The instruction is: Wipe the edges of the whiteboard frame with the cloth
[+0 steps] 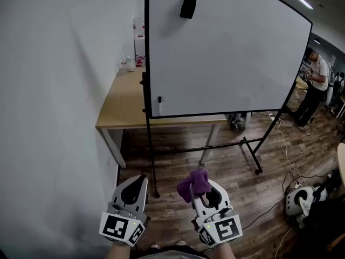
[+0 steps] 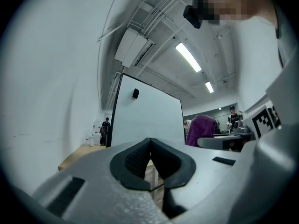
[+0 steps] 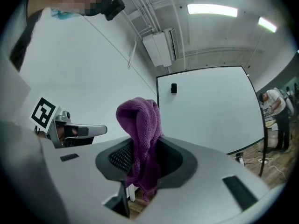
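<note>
A large whiteboard (image 1: 226, 53) with a thin black frame stands on a wheeled stand ahead of me; a black eraser (image 1: 187, 7) sticks near its top. My right gripper (image 1: 200, 190) is shut on a purple cloth (image 1: 195, 182), which bunches up above the jaws (image 3: 140, 125). My left gripper (image 1: 135, 186) is shut and holds nothing. Both grippers hang low near my body, well short of the board's lower left corner. In the left gripper view the whiteboard (image 2: 147, 118) shows far off, with the cloth (image 2: 201, 129) at the right.
A wooden table (image 1: 126, 101) stands behind the board against the white wall (image 1: 54, 107), with small bottles at its far end. The stand's legs (image 1: 253, 155) and cables (image 1: 285, 161) cross the wood floor. A person (image 1: 315, 85) stands at the far right.
</note>
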